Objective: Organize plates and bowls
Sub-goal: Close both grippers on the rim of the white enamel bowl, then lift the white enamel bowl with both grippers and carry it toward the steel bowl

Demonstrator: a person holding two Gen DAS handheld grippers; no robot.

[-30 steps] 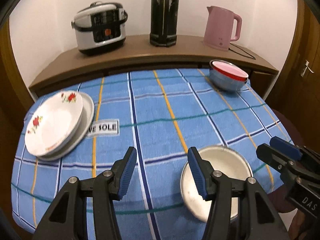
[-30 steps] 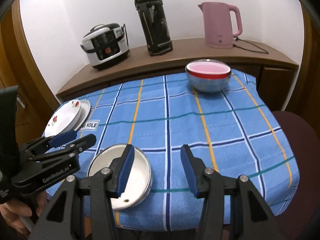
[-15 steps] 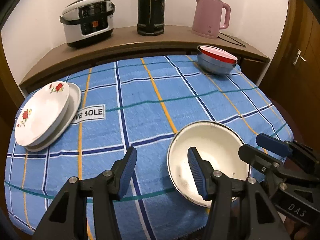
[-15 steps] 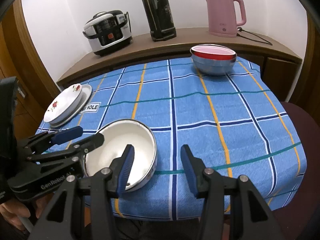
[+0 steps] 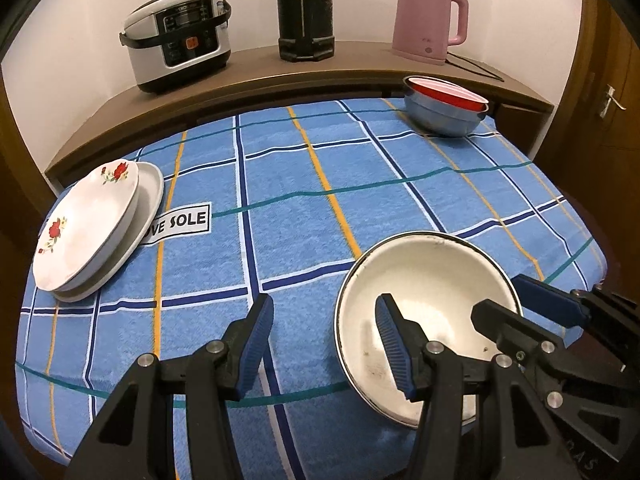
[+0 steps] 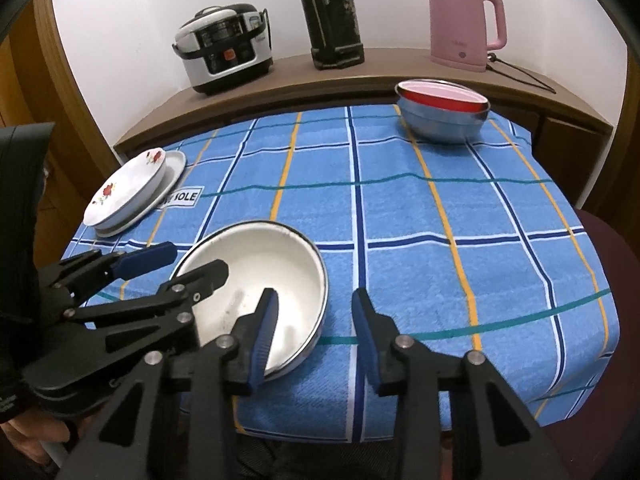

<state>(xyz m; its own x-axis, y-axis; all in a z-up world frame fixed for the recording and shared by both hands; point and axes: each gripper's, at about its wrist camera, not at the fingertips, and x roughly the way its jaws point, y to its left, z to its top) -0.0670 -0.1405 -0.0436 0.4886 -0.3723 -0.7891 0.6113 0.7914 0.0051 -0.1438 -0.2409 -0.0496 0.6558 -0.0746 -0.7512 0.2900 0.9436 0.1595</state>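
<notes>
Blue checked surface (image 5: 304, 216), white bowl (image 5: 424, 300) near its front edge. Left gripper (image 5: 324, 340) fingers apart straddling its rim, right gripper (image 6: 314, 332) fingers closing over the opposite rim, not pinching yet.

Upper frame, wooden shelf (image 5: 256, 76): rice cooker (image 5: 178, 38) left, black thermos (image 5: 306, 8) centre, pink kettle (image 5: 428, 20) right. Blue checked tablecloth (image 5: 280, 184) below.
</notes>
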